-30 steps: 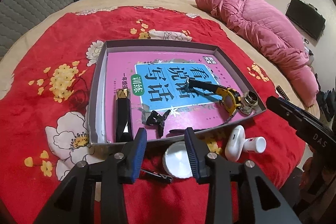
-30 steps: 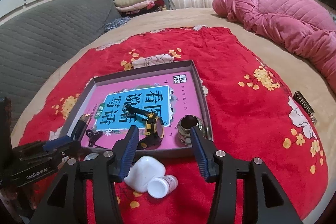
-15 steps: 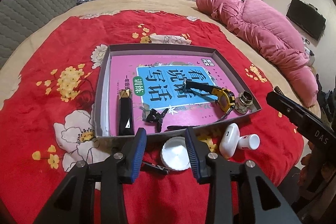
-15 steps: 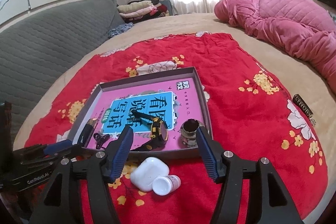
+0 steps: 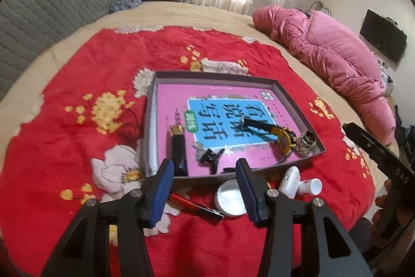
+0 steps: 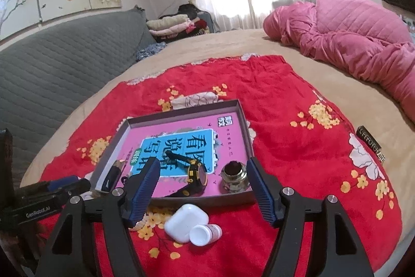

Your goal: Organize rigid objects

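Left gripper [image 5: 205, 188] jaws are opening, nothing between them; right gripper [image 6: 202, 188] likewise. Tray [image 5: 293, 98] holds watch [image 5: 284, 140] and jar [image 5: 307, 143]; case [image 6: 186, 222], bottle [image 6: 205, 234], lid [image 5: 229, 197], pen [image 5: 194, 205] lie near it.

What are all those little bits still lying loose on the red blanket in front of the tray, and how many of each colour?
White: 3 (round lid, earbud case, small bottle)
Red and black: 1 (pen)
Total: 4

Black angular frames w/ silver screws, ribbed blue pads [image 5: 159, 192]; "DAS" on right gripper [image 6: 201, 188], "GenRobot.AI" on left gripper [image 5: 205, 190]
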Tool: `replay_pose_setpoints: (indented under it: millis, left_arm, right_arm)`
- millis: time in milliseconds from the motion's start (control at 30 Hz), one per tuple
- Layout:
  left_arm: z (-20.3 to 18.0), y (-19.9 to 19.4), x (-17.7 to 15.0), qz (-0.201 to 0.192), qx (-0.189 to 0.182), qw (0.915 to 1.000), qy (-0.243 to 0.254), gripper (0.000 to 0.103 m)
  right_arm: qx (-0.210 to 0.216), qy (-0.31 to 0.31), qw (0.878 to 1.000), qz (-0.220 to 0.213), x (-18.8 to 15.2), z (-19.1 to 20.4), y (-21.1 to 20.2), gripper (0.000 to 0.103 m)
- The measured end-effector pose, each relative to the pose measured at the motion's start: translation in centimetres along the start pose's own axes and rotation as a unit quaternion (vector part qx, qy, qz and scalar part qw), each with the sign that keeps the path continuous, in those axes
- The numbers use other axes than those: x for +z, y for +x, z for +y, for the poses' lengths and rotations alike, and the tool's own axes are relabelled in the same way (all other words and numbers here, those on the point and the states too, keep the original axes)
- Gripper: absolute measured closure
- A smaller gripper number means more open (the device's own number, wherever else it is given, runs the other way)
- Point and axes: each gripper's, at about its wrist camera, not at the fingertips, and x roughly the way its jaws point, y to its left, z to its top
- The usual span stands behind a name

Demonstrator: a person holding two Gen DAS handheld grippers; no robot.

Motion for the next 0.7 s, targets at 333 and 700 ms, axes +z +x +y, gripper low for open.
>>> replay_pose_setpoints:
  millis: [333, 700]
  left_arm:
    - [1.1, -0.9, -0.3, 0.0, 0.006, 0.9999, -0.016, 0.053]
    - [0.1, -1.0, -1.9, 0.02, 0.005, 0.9997, -0.011, 0.053]
  right_arm:
    - [0.022, -0.019, 1.0, -0.007, -0.4, 0.8, -0.8, 0.03]
    - [0.011, -0.046, 0.999, -0.013, -1.5, 1.3, -1.8, 0.029]
